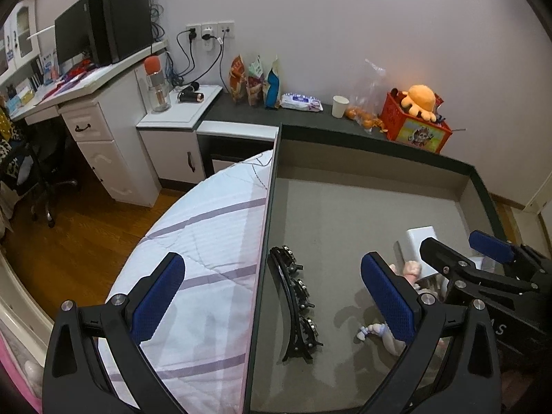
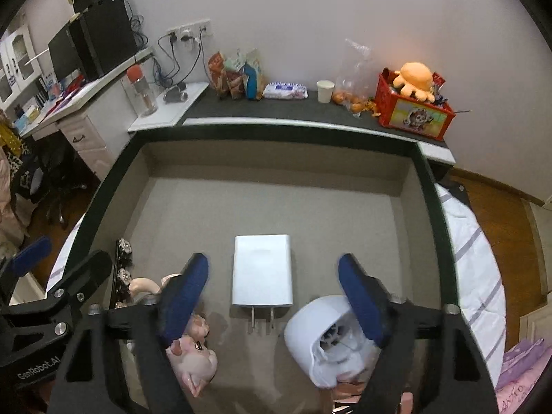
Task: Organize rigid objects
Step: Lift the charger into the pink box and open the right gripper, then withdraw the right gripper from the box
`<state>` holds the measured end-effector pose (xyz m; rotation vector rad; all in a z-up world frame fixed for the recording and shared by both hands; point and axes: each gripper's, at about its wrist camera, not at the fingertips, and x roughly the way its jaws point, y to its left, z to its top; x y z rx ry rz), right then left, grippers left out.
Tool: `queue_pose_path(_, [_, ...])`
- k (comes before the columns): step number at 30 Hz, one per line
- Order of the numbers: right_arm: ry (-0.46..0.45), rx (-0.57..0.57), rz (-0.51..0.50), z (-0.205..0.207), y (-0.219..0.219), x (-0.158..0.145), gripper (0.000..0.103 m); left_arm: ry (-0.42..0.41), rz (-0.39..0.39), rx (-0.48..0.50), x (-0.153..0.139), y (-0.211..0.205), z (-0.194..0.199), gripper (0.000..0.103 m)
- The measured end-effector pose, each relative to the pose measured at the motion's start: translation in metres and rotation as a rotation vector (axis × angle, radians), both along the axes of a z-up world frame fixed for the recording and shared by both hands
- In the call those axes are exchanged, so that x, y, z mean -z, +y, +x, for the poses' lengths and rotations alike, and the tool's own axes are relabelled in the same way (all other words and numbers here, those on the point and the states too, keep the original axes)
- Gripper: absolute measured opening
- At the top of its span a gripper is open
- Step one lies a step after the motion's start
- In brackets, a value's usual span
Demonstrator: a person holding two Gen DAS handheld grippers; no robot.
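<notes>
We are working over one grey tray (image 2: 114,186) holding four things: one white charger (image 2: 262,269), one black hair clip (image 1: 296,303), one pink doll (image 2: 193,352) and one white fan (image 2: 324,338). We are holding two grippers above it. Our right gripper (image 2: 272,296) is standing spread wide, gripping nothing; the charger is lying flat between its blue pads (image 2: 183,300), apart from both, prongs pointing back toward us. The doll is lying under the left pad and the fan under the right one; whether either pad is touching them we cannot tell. Our left gripper (image 1: 272,296) is also spread wide and empty, straddling the tray's left rim, one pad over the striped bedsheet (image 1: 207,241), the other over the tray. The clip is lying between its pads, clear of both. Behind the tray, one ledge (image 2: 276,110) is carrying one paper cup (image 2: 325,90), one red box (image 2: 414,114) and one orange plush (image 2: 414,77).
</notes>
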<state>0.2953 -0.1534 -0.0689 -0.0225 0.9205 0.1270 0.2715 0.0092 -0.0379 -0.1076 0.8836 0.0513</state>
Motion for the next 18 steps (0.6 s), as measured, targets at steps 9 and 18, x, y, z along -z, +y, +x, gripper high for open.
queue_pose_path(9, [-0.08, 0.024, 0.039, -0.035, -0.007, -0.03, 0.081, -0.053, -0.03, 0.027, -0.02, 0.001, -0.043, 0.103])
queue_pose_path(18, [-0.12, 0.054, 0.089, -0.095, -0.026, -0.042, 0.086, -0.061, -0.038, 0.038, -0.018, 0.004, -0.109, 0.103])
